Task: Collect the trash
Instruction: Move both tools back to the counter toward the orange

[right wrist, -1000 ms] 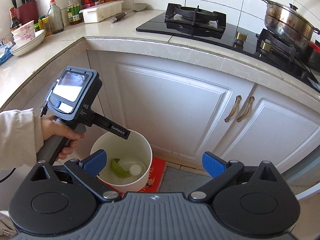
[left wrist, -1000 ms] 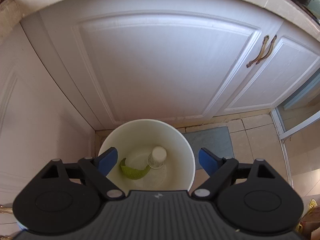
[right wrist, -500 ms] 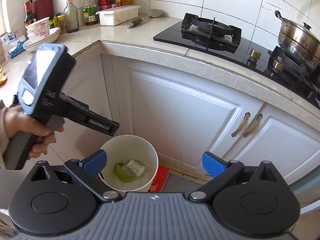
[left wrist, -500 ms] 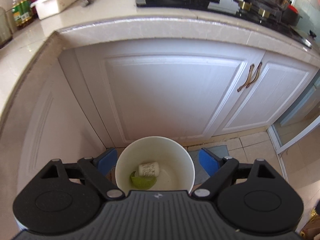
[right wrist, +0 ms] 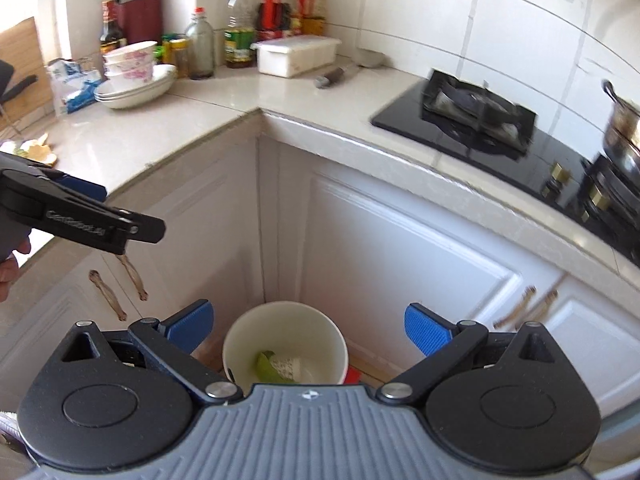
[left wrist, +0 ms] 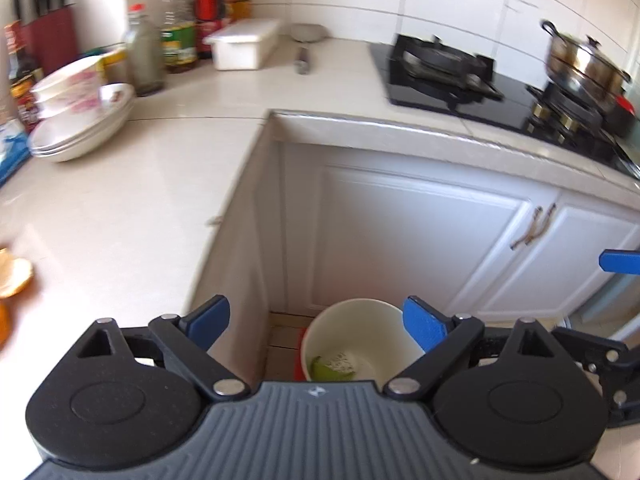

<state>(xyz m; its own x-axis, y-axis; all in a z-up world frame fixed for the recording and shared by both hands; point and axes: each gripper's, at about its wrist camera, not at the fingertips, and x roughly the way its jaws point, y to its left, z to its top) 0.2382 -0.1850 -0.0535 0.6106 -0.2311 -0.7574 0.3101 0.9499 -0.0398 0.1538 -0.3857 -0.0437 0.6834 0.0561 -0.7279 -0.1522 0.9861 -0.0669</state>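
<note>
We had both grippers up over the white bin (right wrist: 285, 344), which sat on the floor in the inside corner of the cabinets. Left gripper (left wrist: 316, 322): fingers spread wide and nothing between them; they had just been opening a bit further. Right gripper (right wrist: 308, 326): also spread wide, empty.

Trash so far: a green peel (right wrist: 265, 368) and a small paper cup (right wrist: 289, 367) lay at the bottom of the bin, touching each other. So two pieces were already collected, by our read.

What looked left: orange peel scraps (left wrist: 14, 280) on the countertop (left wrist: 132, 200), up and to the left of the bin, near the counter's front edge. More scraps (right wrist: 38, 151) showed in the right view, same side of the bin; too blurred to tell what they were.

Risks from here, as we judged them:
- Peel is thin and lies flat on the counter. Fingers coming in steep could skid over it or shove it off the edge onto the floor beside the bin.
- Stacked bowls (left wrist: 80, 116) stood farther back from the bin on that counter. A wide swing could clip them.
- Bin mouth is narrow and tucked against the cabinet doors (right wrist: 400, 248). Letting go too far above it could put a light peel on the floor.
- Both grippers were close together over the bin; they could collide if both went for the counter.
</note>
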